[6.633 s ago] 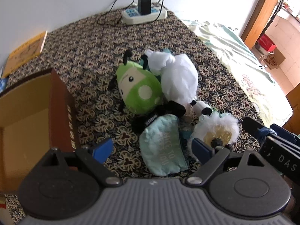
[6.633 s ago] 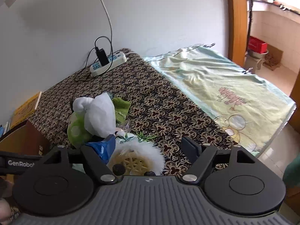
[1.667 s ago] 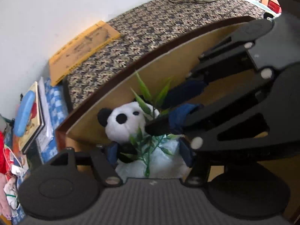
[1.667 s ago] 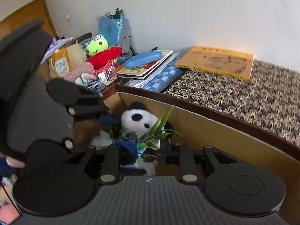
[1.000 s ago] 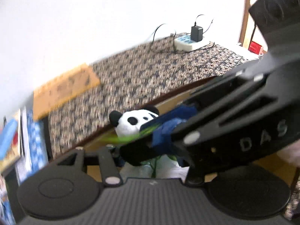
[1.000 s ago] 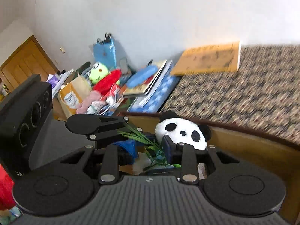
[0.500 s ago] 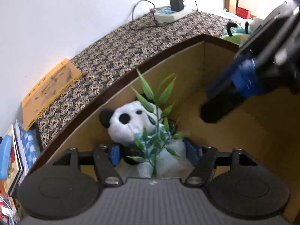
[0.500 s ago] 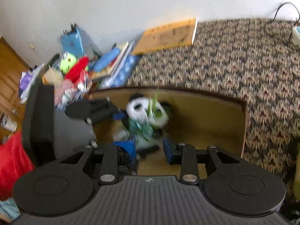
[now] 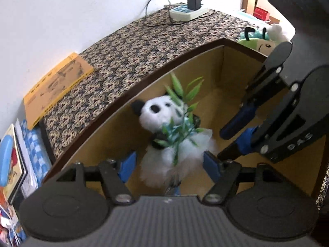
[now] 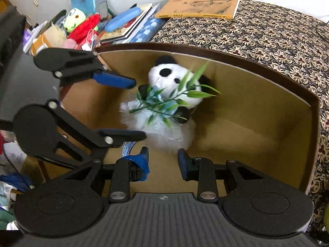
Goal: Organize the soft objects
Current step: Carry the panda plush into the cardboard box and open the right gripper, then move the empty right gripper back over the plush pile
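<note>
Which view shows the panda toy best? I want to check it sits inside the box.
The right wrist view: the panda toy shows whole and sharp, sitting inside the cardboard box. In the left wrist view the panda toy is blurrier, its lower part cut off by the gripper body.

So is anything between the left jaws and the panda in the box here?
Nothing visible. The left gripper is open with the panda straight ahead inside the cardboard box. The right gripper, also open, hangs off to the side of it, not in the line between.
</note>
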The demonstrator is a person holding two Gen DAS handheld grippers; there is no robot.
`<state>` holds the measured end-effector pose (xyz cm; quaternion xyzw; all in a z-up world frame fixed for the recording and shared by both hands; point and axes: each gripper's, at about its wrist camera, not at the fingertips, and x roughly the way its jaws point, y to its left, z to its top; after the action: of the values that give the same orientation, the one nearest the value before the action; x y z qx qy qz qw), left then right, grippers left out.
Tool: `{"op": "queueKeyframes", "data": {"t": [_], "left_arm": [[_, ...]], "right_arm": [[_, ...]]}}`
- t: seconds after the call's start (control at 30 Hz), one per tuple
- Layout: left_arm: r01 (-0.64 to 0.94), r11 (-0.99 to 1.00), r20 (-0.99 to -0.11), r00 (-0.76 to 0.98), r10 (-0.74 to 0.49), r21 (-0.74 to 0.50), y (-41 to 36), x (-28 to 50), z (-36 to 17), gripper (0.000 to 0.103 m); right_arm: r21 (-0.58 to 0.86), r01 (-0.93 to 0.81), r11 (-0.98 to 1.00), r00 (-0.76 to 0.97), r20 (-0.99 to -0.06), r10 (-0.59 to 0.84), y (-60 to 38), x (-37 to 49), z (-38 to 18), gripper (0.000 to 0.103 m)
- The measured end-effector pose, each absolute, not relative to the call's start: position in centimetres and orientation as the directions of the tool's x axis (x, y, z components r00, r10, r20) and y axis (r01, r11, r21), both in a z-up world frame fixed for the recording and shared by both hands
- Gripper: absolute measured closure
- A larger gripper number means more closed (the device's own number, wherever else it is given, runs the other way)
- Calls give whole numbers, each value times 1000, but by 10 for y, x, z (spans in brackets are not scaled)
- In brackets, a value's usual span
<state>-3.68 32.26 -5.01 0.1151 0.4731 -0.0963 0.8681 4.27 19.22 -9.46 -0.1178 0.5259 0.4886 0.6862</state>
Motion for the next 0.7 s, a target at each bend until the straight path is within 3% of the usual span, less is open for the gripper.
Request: {"op": "queueKeyframes", "data": {"t": [0.2,0.37,0.63,0.7], "left_arm": [[240,962,-879,478,0,130,318,-24,-66,33],[247,952,-912,405,70,183,310,-15,-91,57],[224,965,-914,404,35,136,312,-9,-87,57],[247,961,-913,407,12,122,313,-20,-76,49]], "right_arm": [[296,-781,551,22,-868,496,203,48,-106,90],[251,-793,555,73,-865,496,207,49,-108,90],[227,-760,609,92,-890,447,211,60,-117,91],[236,-765,600,86,-885,458,206,60,-109,89]]}}
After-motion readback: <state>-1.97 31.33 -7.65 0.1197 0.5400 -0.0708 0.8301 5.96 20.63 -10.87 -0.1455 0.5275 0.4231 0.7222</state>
